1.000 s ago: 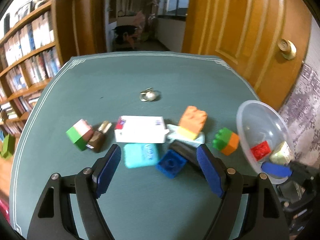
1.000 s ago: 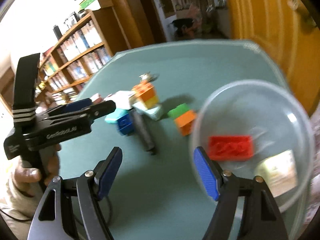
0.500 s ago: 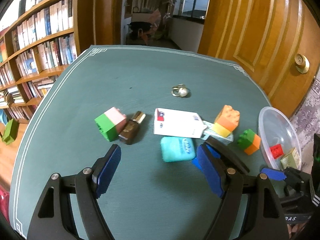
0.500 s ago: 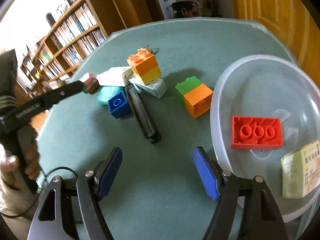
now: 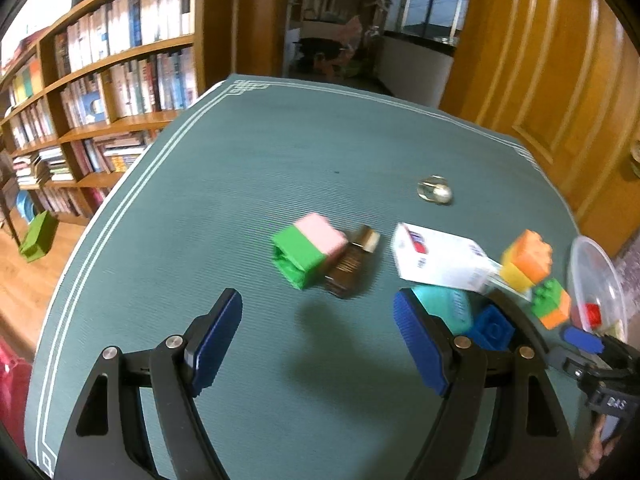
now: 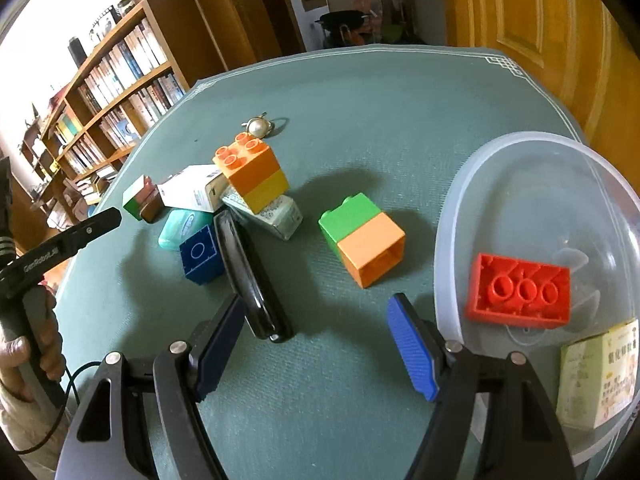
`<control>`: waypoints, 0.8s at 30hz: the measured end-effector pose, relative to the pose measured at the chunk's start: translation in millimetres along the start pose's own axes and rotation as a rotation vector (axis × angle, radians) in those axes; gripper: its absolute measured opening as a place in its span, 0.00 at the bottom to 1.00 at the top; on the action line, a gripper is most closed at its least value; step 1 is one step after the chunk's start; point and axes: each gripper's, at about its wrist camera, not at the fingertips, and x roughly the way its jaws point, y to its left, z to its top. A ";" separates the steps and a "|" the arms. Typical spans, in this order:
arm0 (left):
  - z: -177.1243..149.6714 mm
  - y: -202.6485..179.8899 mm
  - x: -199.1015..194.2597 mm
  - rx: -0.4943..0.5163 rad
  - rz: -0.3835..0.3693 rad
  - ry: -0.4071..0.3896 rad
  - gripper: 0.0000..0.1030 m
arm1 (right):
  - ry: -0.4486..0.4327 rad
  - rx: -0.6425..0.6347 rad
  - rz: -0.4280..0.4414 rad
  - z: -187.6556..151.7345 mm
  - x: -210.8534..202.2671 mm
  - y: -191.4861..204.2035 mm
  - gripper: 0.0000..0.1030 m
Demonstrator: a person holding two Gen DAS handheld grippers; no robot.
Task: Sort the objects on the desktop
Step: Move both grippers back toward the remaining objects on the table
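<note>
My left gripper is open and empty, just short of a green-and-pink block and a brown bottle. My right gripper is open and empty, near a green-and-orange block and a black case. A clear bowl at the right holds a red brick and a small yellow box. An orange-and-yellow block, a blue block, a teal case and a white box lie clustered mid-table.
A pearl ring lies farther back on the green table cloth. Bookshelves stand to the left and a wooden door to the right. The left gripper's handle and hand show in the right wrist view.
My left gripper has swung left, from the teal case and blue block toward the green-and-pink block. My right gripper has shifted closer to the table objects. Both stayed open.
</note>
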 end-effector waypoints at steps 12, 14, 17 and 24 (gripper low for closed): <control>26.3 14.9 41.1 0.027 0.040 0.002 0.79 | -0.044 0.019 -0.020 10.7 -2.4 2.2 0.75; 26.6 14.3 45.0 0.030 0.027 0.001 0.79 | -0.050 0.018 -0.029 13.6 -2.0 2.1 0.75; 26.0 12.1 49.9 0.050 0.038 0.001 0.79 | -0.057 0.013 -0.037 19.6 -1.4 5.1 0.75; 27.3 22.4 54.3 0.014 0.018 -0.008 0.79 | -0.071 -0.020 -0.100 32.0 9.5 9.7 0.72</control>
